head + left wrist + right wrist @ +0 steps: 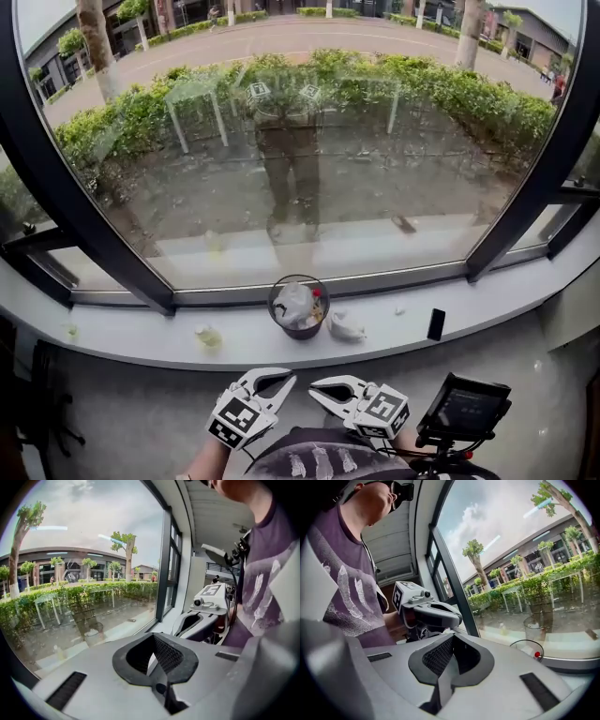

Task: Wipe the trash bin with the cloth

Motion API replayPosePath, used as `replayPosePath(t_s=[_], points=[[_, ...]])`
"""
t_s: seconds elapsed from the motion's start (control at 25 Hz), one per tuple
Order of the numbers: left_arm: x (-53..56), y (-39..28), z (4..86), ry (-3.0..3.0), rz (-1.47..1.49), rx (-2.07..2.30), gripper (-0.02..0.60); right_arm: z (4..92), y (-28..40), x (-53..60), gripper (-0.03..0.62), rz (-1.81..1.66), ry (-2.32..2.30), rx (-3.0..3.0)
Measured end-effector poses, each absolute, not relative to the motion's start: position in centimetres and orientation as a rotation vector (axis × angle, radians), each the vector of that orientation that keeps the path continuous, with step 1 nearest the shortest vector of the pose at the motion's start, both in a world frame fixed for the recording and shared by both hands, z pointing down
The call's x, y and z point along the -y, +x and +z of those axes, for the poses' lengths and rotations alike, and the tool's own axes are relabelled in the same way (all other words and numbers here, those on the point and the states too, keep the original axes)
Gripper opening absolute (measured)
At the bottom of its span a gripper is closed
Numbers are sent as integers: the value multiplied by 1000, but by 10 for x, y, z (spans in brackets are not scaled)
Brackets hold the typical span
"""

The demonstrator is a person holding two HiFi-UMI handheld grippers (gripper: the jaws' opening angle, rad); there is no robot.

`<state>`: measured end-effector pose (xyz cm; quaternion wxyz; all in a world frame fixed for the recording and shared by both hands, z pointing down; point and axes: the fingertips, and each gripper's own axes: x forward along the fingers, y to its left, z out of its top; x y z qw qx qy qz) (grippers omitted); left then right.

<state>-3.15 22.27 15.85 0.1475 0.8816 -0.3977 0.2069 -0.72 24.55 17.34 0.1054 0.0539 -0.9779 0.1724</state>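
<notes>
The trash bin [302, 334] stands on the pale window ledge [487, 305], close against the bottom of the big window pane. It is small, round and dark, and it is filled with crumpled white rubbish with a bit of red showing on top. The cloth [345, 327], white and bunched up, lies on the ledge just beside the bin on its right; whether it touches the bin cannot be told. Further right on the ledge a small flat black thing [436, 323] lies well apart from them, and to the left of the bin there is a small yellowish scrap [208, 336]. Both tools are low at the near edge of the head view, well short of the ledge. The left gripper [287, 379] and the right gripper [315, 387] are side by side with their tips pointed towards each other and close together, neither touching the bin or the cloth. The left gripper's jaws are pressed together with nothing between them, and its own view looks along the window. The right gripper's jaws are also pressed together and hold nothing; past them the bin's rim appears by the glass. A dark device with a screen [464, 408] sits on a stand to the right of the right gripper.
</notes>
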Motion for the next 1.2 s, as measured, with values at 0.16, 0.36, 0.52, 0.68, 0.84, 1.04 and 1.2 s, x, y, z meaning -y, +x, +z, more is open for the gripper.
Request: replayPosePath(t_s=[0.16,0.36,0.52,0.68,0.84,1.04,1.2], points=[[-177,-35,168,2527,769,1252,-2,187,-4,-202,-2,419,45,2864],[-158,-26,194,2518,944,1214,-2,204,10,-166,-2,420,43,2776],[-145,-29,235,2520,977,1128,-2,235,6,-144,-2,424,87,2694],[-130,-45,284,2541,1184,1047,-2,273,4,-122,-2,422,175,2590],[-112,-53,324,2618,1219,893,-2,340,17,-76,-2,394,318,2435],[-99,-60,376,2693,1354,704,-2,448,41,-25,99,341,384,2208],[-92,-58,394,2667,1123,721,-2,510,44,-5,291,182,331,2116]])
